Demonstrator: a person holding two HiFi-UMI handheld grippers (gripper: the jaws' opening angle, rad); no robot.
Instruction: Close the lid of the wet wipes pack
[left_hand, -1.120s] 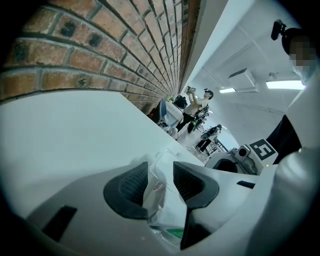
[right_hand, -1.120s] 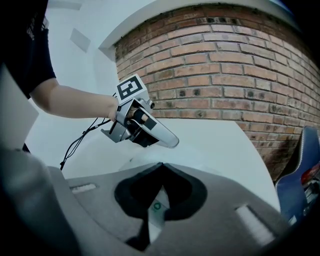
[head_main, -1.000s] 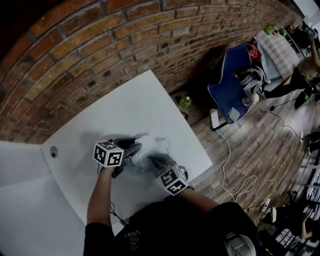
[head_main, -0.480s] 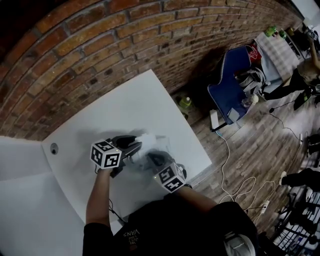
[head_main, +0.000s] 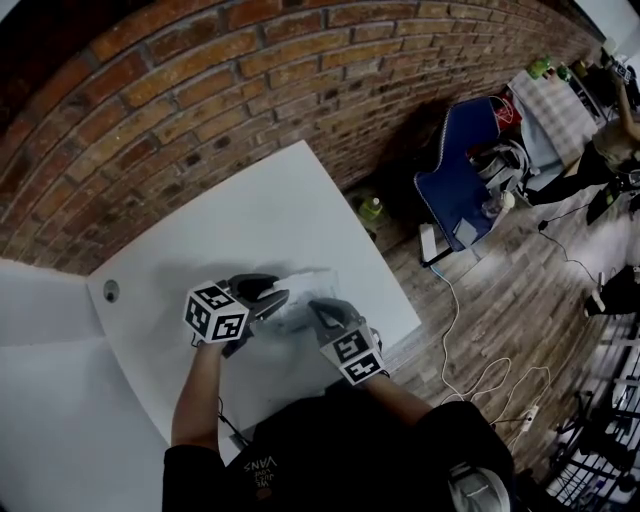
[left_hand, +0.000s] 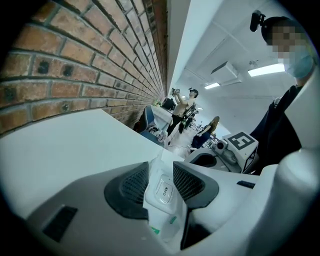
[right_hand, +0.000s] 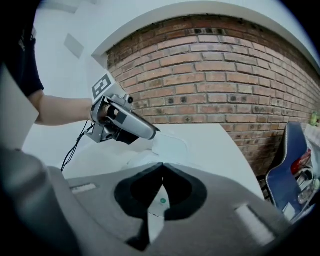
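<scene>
A white wet wipes pack is held just above the white table between both grippers. My left gripper is shut on one end of the pack. In the left gripper view the pack's lid, printed "OPEN", sits between the dark pads of my left gripper. My right gripper is shut on the opposite end. In the right gripper view a thin white edge with a green dot is pinched in my right gripper, and the pack stretches toward the left gripper.
A brick wall runs behind the table. A cable hole is in the table's left part. On the wooden floor to the right are a green bottle, a blue chair and cables.
Both grippers keep their hold on the pack. The right gripper has shifted slightly to the right, and the pack now lies more stretched between the two.
</scene>
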